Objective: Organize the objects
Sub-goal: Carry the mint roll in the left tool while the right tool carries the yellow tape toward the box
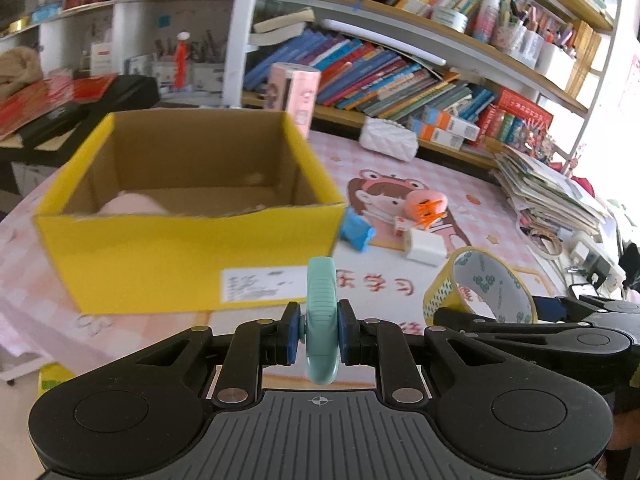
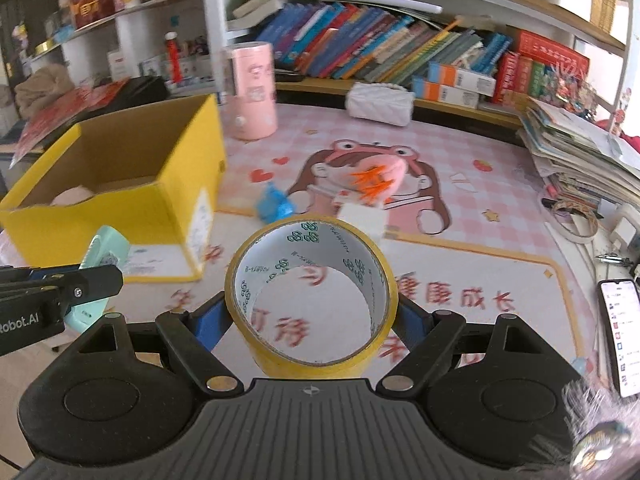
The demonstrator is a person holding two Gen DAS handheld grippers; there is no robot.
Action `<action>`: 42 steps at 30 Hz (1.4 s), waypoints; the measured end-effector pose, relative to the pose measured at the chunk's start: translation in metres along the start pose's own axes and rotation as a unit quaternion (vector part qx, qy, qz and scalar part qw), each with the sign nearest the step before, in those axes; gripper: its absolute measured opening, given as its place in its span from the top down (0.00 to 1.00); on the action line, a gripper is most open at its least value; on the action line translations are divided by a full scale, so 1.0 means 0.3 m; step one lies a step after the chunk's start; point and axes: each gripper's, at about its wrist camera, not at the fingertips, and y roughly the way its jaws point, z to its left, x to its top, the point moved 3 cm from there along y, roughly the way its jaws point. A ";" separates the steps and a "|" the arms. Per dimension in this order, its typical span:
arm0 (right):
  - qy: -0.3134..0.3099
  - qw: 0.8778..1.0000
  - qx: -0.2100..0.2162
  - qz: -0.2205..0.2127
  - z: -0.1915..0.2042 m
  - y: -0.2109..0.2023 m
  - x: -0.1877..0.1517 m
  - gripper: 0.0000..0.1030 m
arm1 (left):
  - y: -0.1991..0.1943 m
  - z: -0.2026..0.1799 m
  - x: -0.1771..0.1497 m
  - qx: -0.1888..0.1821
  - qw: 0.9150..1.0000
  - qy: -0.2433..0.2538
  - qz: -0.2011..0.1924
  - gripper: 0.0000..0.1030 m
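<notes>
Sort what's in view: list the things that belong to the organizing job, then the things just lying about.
Job:
- yellow cardboard box
- mint-green tape dispenser in left gripper
- yellow tape roll in right gripper
- blue toy
- white charger

Lying about:
- bookshelf books
- smartphone
- paper stack

Both wrist cameras are looking forward and downward along their fingers, close above the pink desk mat (image 1: 460,184), sharing the yellow box (image 2: 120,184) and bookshelves (image 1: 400,80).

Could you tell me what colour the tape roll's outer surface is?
Yellow; the tape roll shows best in the right wrist view.
</notes>
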 end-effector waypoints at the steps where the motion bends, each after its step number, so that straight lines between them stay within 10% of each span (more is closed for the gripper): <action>1: -0.002 1.000 0.001 0.001 0.018 -0.005 -0.006 0.20 | -0.016 0.019 -0.007 0.002 1.000 -0.003 -0.001 0.83; 42: -0.053 0.997 0.056 -0.016 0.457 -0.132 -0.109 0.20 | -0.317 0.326 -0.078 0.050 0.996 -0.029 -0.068 0.83</action>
